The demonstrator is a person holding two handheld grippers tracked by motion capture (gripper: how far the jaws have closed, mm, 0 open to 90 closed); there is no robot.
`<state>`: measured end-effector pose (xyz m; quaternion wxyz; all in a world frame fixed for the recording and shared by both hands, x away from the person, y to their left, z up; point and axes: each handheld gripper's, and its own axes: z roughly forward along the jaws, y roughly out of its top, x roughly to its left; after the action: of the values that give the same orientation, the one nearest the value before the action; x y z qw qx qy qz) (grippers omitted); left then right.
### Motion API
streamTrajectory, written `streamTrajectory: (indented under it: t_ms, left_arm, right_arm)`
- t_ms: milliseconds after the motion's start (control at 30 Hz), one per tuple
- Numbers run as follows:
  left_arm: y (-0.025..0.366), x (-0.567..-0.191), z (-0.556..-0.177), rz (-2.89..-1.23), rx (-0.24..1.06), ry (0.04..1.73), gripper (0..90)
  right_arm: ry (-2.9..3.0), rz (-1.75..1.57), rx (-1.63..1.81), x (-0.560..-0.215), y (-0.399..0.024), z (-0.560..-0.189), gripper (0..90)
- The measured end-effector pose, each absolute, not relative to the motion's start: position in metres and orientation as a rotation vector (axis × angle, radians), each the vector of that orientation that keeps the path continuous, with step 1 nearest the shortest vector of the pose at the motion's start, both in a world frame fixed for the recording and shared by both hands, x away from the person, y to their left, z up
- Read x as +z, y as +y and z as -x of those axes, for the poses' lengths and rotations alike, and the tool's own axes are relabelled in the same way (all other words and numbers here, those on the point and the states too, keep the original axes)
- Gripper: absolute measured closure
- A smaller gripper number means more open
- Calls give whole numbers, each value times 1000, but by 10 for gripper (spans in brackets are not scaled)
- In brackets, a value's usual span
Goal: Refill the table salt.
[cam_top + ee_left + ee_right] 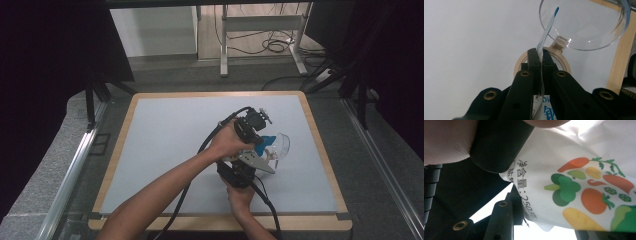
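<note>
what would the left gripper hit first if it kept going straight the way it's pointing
Probably the clear bowl: the left gripper, shut on the packet, points at its near rim, above a tape roll. Depth is hard to judge.

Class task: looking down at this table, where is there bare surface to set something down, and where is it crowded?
Free: the grey mat left of the hands and along the far wooden edge. Crowded: right of centre, where both claws hold the packet by the clear bowl.

A grey table (pixel 165 145) (wood-edged) bears a clear bowl (pixel 280 145) and a tape roll (pixel 520 65).
</note>
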<state>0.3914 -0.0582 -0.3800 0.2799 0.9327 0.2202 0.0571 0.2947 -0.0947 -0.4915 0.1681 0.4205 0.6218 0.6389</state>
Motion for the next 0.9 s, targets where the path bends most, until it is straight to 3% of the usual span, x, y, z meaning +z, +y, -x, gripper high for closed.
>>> streamTrajectory:
  t_ms: [900]
  left_arm:
    - [-58, -379, -391, -2496, 151, 584, 900]
  right_arm:
    - [1765, -1153, 1766, -488, -94, -294, 635]
